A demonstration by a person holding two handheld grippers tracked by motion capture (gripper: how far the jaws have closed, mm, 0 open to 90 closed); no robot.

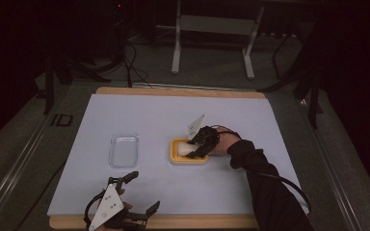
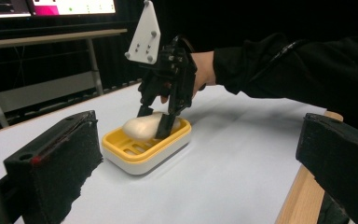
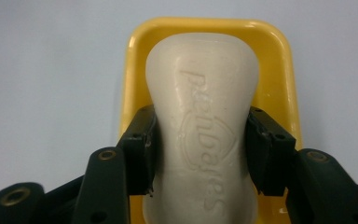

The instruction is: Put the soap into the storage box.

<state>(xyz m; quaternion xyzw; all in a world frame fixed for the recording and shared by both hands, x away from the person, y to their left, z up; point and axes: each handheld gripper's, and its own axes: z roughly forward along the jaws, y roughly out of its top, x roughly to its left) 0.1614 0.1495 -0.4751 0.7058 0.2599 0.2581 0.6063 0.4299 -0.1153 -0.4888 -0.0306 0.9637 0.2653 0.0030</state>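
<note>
One bar of soap (image 3: 200,135) lies in the yellow soap dish (image 3: 279,60) at mid-table, pinched at its sides by the right gripper (image 3: 199,154). Left of the dish sits a clear tray (image 1: 124,150). Near-left, the left gripper (image 1: 142,192) rests spread, well apart.

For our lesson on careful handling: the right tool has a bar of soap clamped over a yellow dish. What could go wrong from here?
1. The right tool grips the smooth, rounded white soap bar by its sides; it may squirt out.
2. The small yellow-and-white plastic soap dish stands loose on the pale sheet, so a nudge may shift it.
</note>
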